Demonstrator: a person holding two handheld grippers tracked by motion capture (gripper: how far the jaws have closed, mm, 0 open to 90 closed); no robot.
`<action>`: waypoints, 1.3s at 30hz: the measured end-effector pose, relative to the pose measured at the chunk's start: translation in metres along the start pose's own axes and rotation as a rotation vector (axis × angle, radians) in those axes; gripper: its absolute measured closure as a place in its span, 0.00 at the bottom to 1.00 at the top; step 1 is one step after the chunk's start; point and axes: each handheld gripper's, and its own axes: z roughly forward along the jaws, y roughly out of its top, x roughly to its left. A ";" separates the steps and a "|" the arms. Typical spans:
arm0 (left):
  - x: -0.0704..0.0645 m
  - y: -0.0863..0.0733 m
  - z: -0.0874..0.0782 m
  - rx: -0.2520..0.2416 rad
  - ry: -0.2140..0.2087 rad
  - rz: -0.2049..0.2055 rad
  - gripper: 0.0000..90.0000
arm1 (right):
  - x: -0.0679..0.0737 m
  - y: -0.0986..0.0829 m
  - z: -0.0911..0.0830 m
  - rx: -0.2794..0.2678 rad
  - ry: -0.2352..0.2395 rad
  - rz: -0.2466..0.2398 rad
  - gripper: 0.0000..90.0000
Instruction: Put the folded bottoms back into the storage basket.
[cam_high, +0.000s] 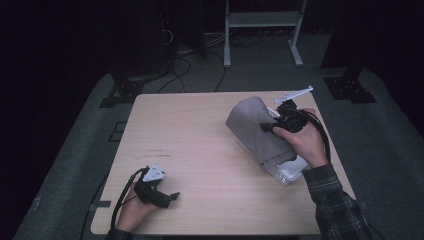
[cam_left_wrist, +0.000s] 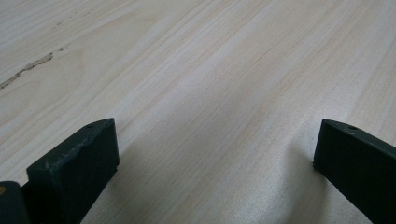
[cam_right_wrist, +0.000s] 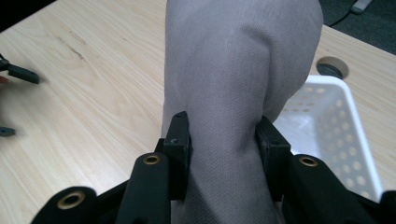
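A grey cloth (cam_right_wrist: 233, 93) is being pinched between the jaws of the right gripper (cam_right_wrist: 223, 135), bulging above them, over a white basket (cam_right_wrist: 327, 121) near the tabletop's (cam_high: 200, 130) right edge. The left gripper (cam_high: 170, 197) is being held wide open and empty near the front left corner.

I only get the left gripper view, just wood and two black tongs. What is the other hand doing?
Observer: The right tongs are squeezed on a grey cloth.
Operator: Is the cloth lying flat on the table?
Observer: No, it is draped over a white plastic basket with little holes in it.
Operator: Where is that from my tongs?
Observer: Across the table, at its right side; your left tongs are near the front left edge, open and holding nothing.
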 end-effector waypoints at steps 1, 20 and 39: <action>0.000 0.000 0.000 0.001 0.000 0.002 0.00 | -0.003 -0.001 -0.001 0.003 -0.001 0.004 0.70; 0.000 0.000 0.000 0.000 0.003 -0.001 0.00 | -0.040 -0.011 -0.013 0.021 -0.031 -0.013 0.69; 0.000 0.000 0.000 0.002 0.003 0.002 0.00 | -0.057 -0.035 0.025 0.068 0.028 -0.027 0.69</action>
